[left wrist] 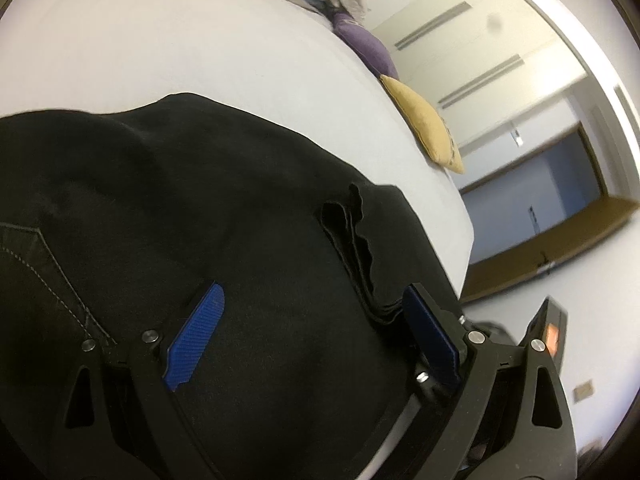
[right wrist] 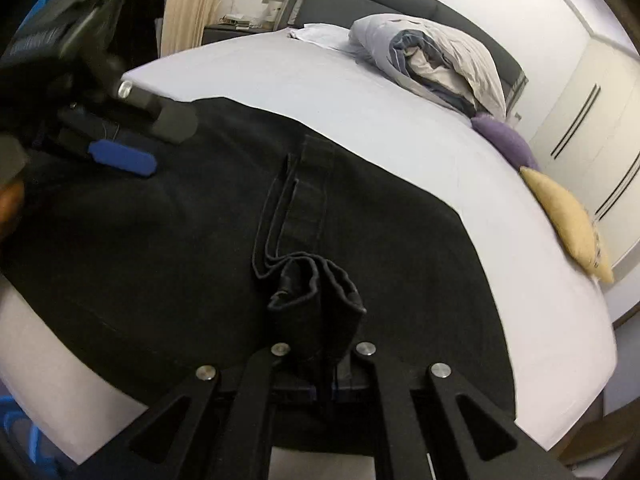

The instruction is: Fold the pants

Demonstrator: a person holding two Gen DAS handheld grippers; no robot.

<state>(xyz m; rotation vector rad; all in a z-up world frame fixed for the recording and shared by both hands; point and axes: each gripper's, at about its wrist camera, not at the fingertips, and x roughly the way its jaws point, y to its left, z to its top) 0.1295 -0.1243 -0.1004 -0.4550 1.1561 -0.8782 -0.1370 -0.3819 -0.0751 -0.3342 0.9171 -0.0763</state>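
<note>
We note a bed (right wrist: 360,92) with a pale sheet as the working area; a dark padded headboard (right wrist: 384,4) stands at its far end, with a bundle of rolled bedding and pillows (right wrist: 436,60) in front of it. Along the far edge of the mattress lie a purple cushion (right wrist: 506,142) and, just beside it, a tan cushion (right wrist: 568,220). Beyond the bed we see white wardrobe doors (left wrist: 472,40) with long bar handles, and a cream curtain (right wrist: 196,4) near a bedside unit. The black pants (right wrist: 168,248) are spread over the near part of the bed, one layer doubled over so that stacked hem edges (right wrist: 288,220) run across the middle. In the right wrist view we record the right tool (right wrist: 322,356) drawn together and clamped on a bunched fold of the pants at the near edge, angled forward and slightly down over the cloth. In the left wrist view the left tool (left wrist: 308,320) has its blue pads (left wrist: 200,320) spread apart, the cloth lying between them; the right-hand pad sits against the stacked edges. The right wrist view shows that left tool reaching in from the upper left, low over the pants.
</note>
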